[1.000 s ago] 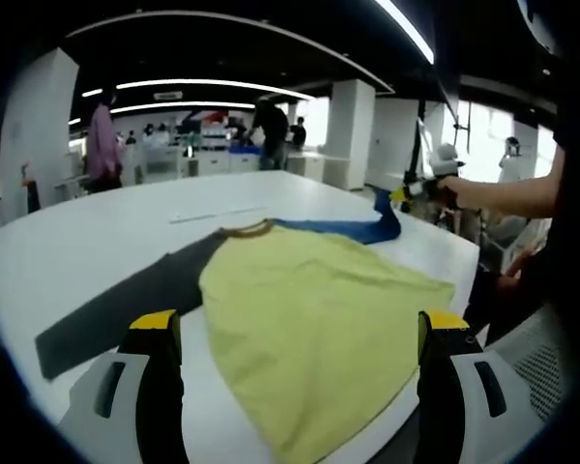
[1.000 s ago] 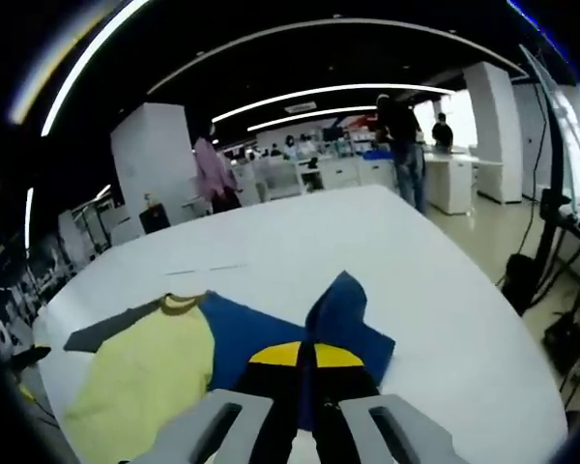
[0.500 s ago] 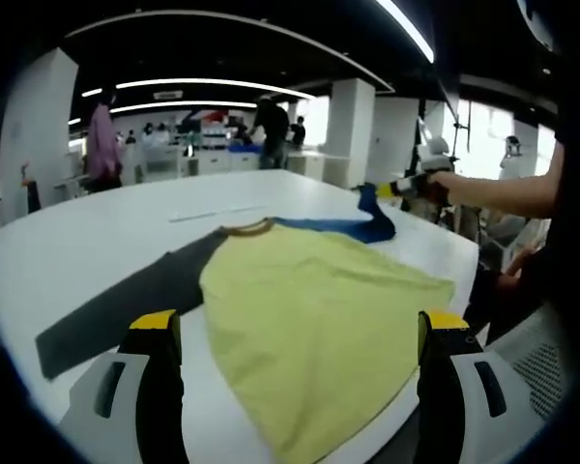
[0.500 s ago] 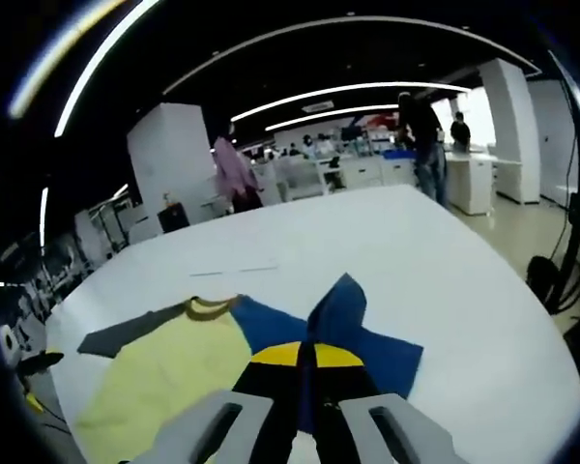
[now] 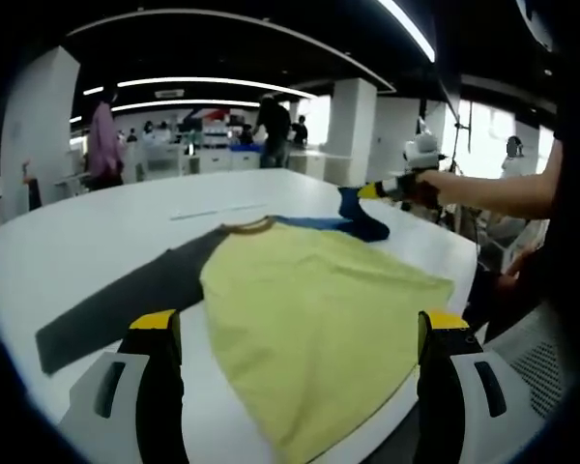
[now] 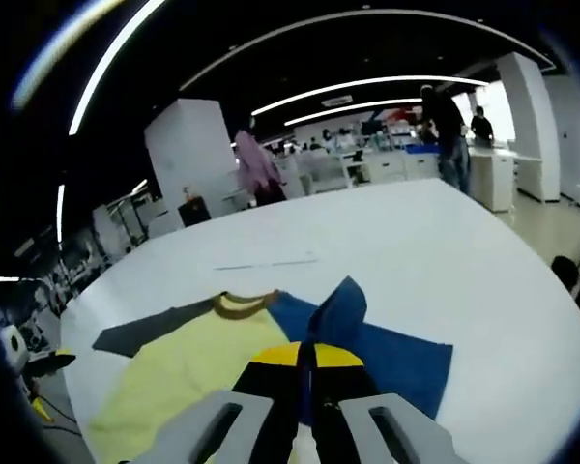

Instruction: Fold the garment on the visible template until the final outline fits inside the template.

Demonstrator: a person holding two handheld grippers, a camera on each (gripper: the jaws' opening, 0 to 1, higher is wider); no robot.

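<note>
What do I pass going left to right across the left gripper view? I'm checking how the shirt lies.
Gray sleeve → collar → yellow body → blue sleeve → right gripper pinching its raised end.

Garment [image 5: 319, 309]: soft matt cloth, yellow body smooth with faint creases; grey sleeve [image 5: 126, 304] and blue sleeve [image 6: 387, 353] of the same dull weave; ribbed collar [image 6: 242, 304] slightly coarser. Surface [image 5: 87, 242]: smooth white, low sheen, faintly reflecting ceiling lights. Left gripper [image 5: 295, 387]: pale grey moulded plastic, semi-gloss; fingers [image 5: 155, 333] matt black with yellow tips. Right gripper [image 6: 304, 372]: same grey plastic, black and yellow matt fingers [image 6: 275, 362] pinching blue cloth.
</note>
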